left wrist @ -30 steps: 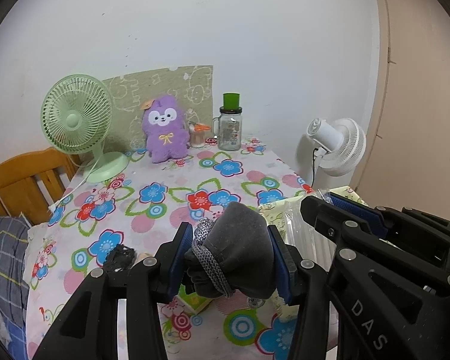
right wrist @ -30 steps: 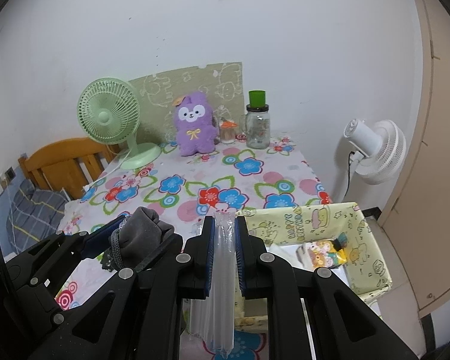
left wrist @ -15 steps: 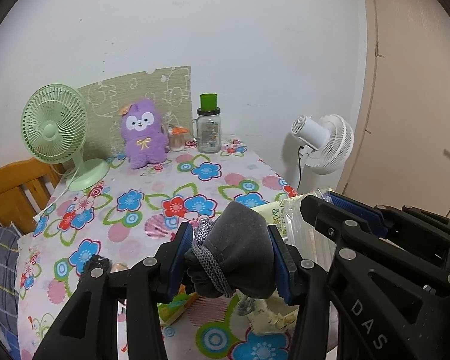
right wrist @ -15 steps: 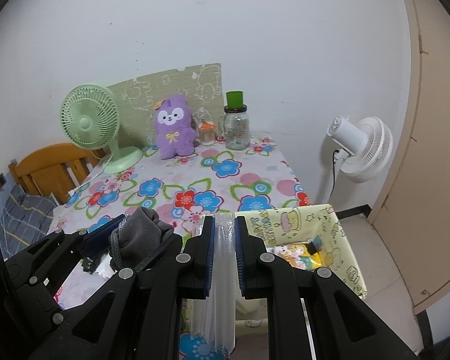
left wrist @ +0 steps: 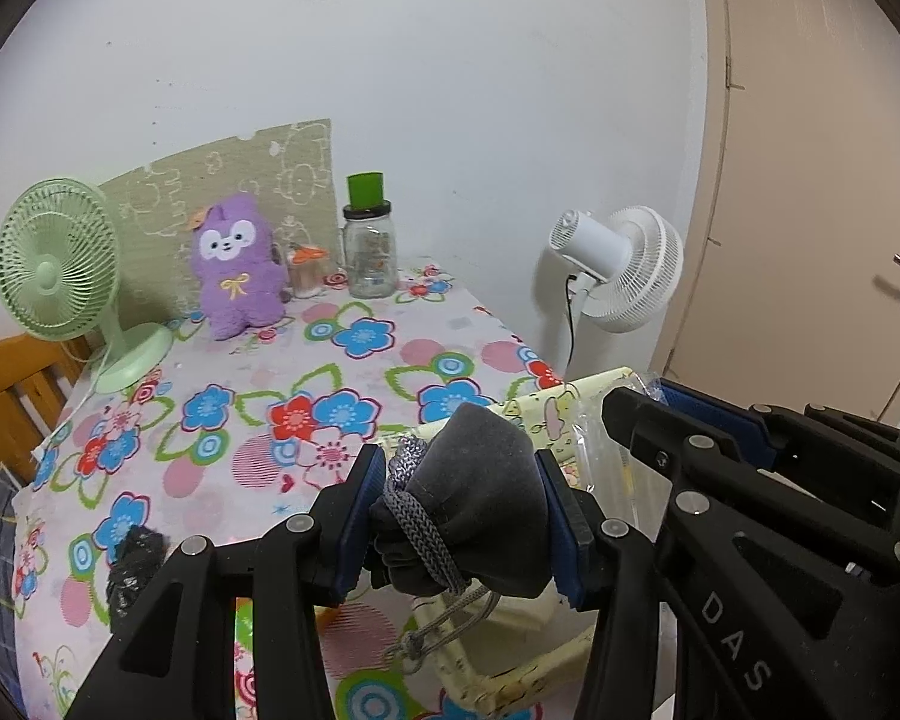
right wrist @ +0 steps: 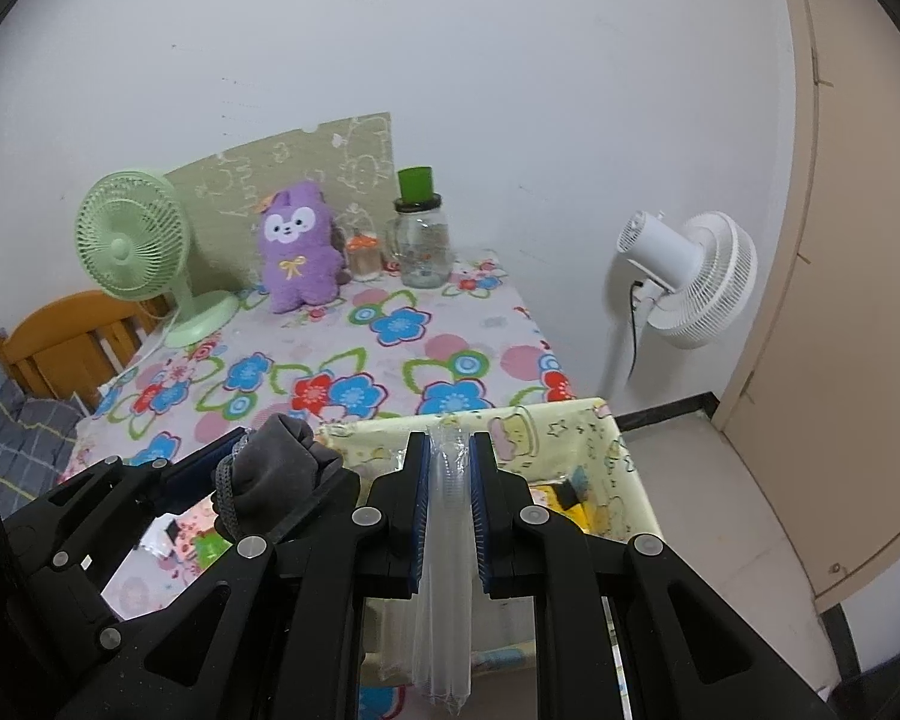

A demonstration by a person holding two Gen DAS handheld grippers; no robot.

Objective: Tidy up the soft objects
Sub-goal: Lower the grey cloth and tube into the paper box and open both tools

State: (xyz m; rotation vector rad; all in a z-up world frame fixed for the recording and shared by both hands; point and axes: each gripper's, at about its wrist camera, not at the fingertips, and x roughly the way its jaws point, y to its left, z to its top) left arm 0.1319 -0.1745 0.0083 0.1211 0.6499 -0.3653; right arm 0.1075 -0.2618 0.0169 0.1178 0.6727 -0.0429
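Above the yellow box (right wrist: 606, 450), the left gripper (left wrist: 459, 516) has its fingers clamped on a grey drawstring pouch (left wrist: 474, 510); just beside it, the right gripper (right wrist: 450, 510) pinches a clear plastic bag (right wrist: 444, 600); beyond the box lies the flowered surface (right wrist: 390, 360).

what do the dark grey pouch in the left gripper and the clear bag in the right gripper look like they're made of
The dark grey drawstring pouch looks like soft matte fleece or felt: fuzzy surface, creases, a braided grey cord. The clear bag looks like thin glossy plastic film: see-through, crinkled, with highlights; its contents are hard to tell.
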